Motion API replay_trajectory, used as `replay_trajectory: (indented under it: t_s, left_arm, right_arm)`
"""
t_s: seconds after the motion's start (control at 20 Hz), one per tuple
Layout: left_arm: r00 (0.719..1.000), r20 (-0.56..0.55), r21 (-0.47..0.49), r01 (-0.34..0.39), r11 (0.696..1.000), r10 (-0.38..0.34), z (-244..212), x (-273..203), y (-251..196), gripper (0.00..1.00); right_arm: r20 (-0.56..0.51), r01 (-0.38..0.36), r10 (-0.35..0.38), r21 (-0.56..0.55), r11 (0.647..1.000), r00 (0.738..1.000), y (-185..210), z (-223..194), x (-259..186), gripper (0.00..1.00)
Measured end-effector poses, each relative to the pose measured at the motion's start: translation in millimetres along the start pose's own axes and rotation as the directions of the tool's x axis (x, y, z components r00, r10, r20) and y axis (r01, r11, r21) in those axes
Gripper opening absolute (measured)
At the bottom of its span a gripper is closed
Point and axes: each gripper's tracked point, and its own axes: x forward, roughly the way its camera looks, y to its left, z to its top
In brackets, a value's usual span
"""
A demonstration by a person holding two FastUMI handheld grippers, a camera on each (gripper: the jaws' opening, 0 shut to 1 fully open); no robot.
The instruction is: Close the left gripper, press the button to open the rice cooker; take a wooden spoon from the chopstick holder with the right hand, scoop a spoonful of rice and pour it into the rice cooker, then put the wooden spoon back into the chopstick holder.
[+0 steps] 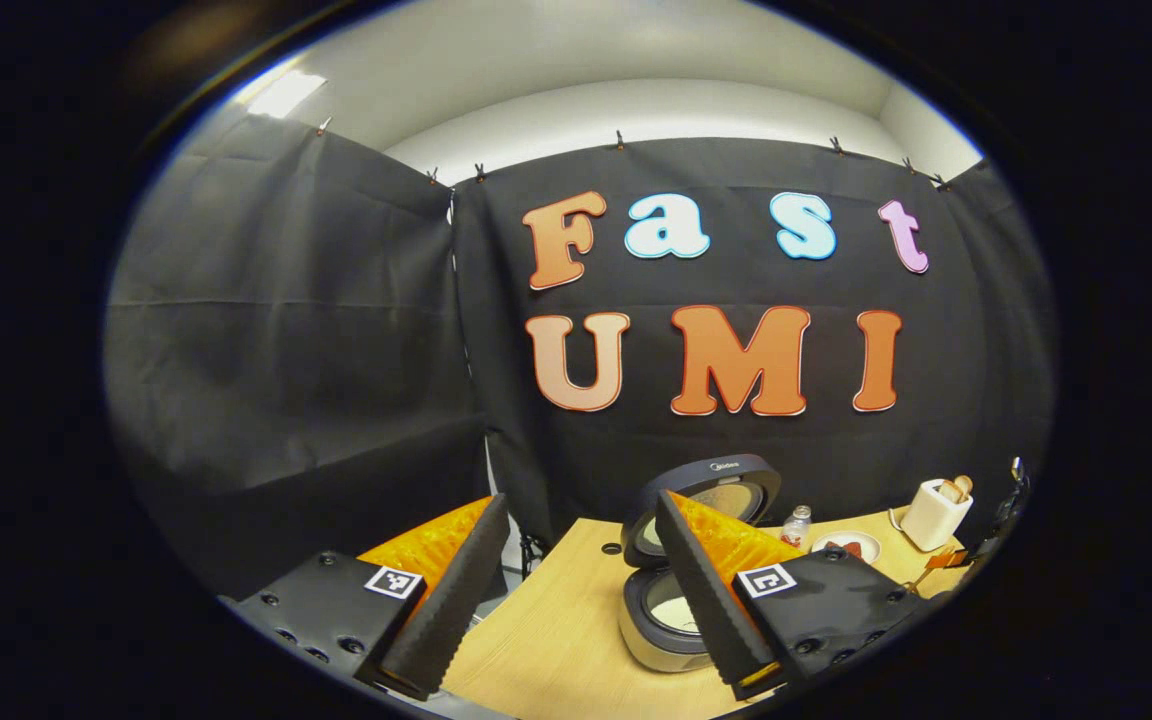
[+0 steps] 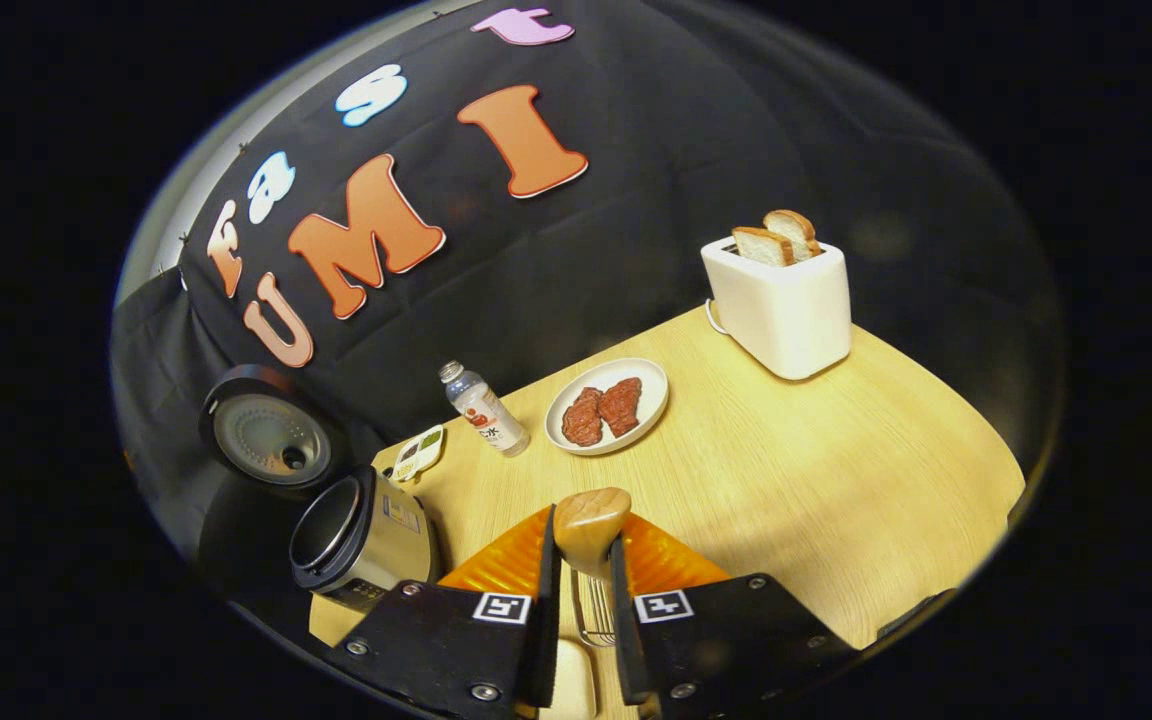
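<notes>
- Now my right gripper (image 2: 581, 585) has its two fingers pressed onto the wooden spoon (image 2: 591, 520); the rounded wooden end stands up between the fingers.
- Just below that grip I see thin metal wires (image 2: 591, 610), which I think belong to the chopstick holder, but the fingers hide most of it.
- My left gripper (image 1: 576, 590) is spread wide and holds nothing; it hangs above the near edge of the wooden table (image 1: 556, 630).
- Between and behind its fingers, the rice cooker (image 1: 661, 625) stands open, with the lid (image 1: 716, 495) raised upright behind the pot.
- From the right gripper view, the rice cooker (image 2: 361, 540) lies at the far left of the table (image 2: 836, 480), its lid (image 2: 266, 440) tipped back toward the wall.
- Near it are a small bottle (image 2: 484, 410) lying tilted and a white plate (image 2: 646, 420) with two red-brown pieces of meat (image 2: 604, 412).
- A white toaster (image 2: 781, 305) with two slices of bread (image 2: 776, 240) stands farther right, well apart from the cooker.
</notes>
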Motion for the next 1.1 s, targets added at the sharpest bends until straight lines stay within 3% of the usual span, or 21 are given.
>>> replay_trajectory:
  t_s: [0.05, 0.1, 0.15, 0.2, 0.4, 0.6, 0.75, 1.1]
  left_arm:
    - [1.0, 0.009, 0.0, 0.009, 1.0, -0.009, 3, 3, -3, 0.96]
    - [1.0, 0.015, -0.003, 0.022, 1.0, -0.022, 4, 5, -8, 0.96]
    - [0.999, 0.02, -0.008, 0.035, 0.999, -0.035, 6, 8, -14, 0.96]
    - [0.999, 0.023, -0.014, 0.049, 0.999, -0.049, 6, 12, -19, 0.96]
    - [0.993, 0.033, -0.042, 0.118, 0.992, -0.116, 17, 34, -47, 0.96]
    - [0.983, 0.031, -0.049, 0.181, 0.982, -0.18, 36, 59, -74, 0.96]
    - [0.975, 0.064, -0.062, 0.216, 0.974, -0.212, 58, 82, -90, 0.96]
    - [0.954, 0.072, -0.079, 0.296, 0.952, -0.29, 92, 157, -134, 0.96]
  right_arm:
    - [0.005, 0.024, -0.024, -0.01, 1.0, 1.0, -8, 3, -3, 0.26]
    - [0.013, 0.05, -0.05, -0.025, 0.998, 0.999, -17, 7, -8, 0.37]
    - [0.014, 0.071, -0.071, -0.034, 0.997, 0.997, -24, 12, -14, 0.43]
    - [0.019, 0.088, -0.087, -0.042, 0.995, 0.996, -28, 16, -23, 0.58]
    - [0.083, 0.125, -0.118, -0.086, 0.988, 0.99, -27, 52, -58, 0.94]
    - [0.164, 0.162, -0.129, -0.21, 0.964, 0.978, -14, 97, -97, 0.95]
    - [0.268, 0.223, -0.149, -0.273, 0.936, 0.952, -2, 143, -135, 0.95]
    - [0.429, 0.229, -0.096, -0.272, 0.935, 0.898, 54, 223, -212, 0.95]
